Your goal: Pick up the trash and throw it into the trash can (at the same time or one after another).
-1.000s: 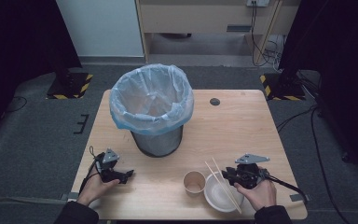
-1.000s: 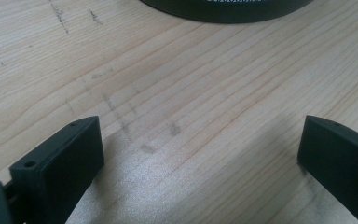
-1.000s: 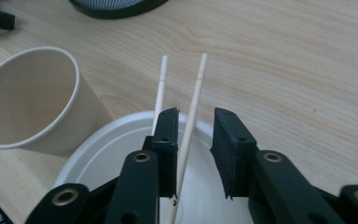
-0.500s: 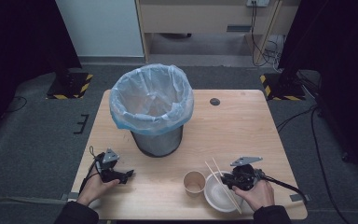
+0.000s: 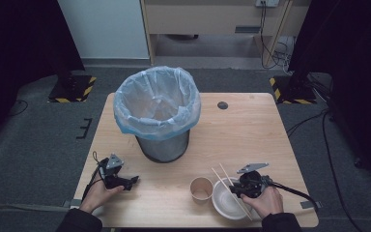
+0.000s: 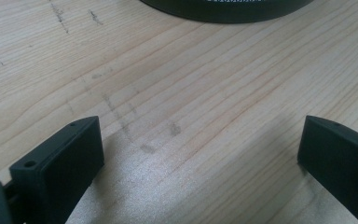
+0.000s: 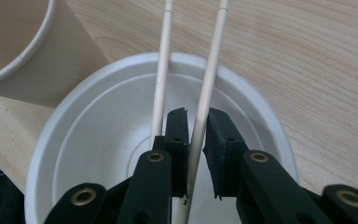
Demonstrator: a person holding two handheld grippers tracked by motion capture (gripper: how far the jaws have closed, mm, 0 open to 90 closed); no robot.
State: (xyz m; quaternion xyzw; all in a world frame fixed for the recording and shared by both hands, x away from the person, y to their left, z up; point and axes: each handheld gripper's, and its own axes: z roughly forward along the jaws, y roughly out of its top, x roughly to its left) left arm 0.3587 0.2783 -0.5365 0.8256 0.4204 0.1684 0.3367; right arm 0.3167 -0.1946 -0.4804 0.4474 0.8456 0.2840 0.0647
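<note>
From the high view, the chopsticks (image 5: 228, 186) lie slantwise across the white bowl (image 5: 222, 203), under the right gripper (image 5: 236, 189); the left gripper (image 5: 131, 181) rests open, well apart. In the right gripper view, the jaws have just been closing and pinch one chopstick (image 7: 205, 98) lengthwise between them, the other chopstick (image 7: 162, 70) lying just outside.

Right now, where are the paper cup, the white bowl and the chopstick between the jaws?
paper cup (image 5: 202, 188): high view, its open mouth.
white bowl (image 7: 98, 135): right gripper view, its inner wall.
chopstick (image 7: 209, 79): right gripper view, its shaft above the jaws.

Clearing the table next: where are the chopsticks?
In the high view, the chopsticks lie across the white bowl at the table's near right, beside the paper cup.
</note>
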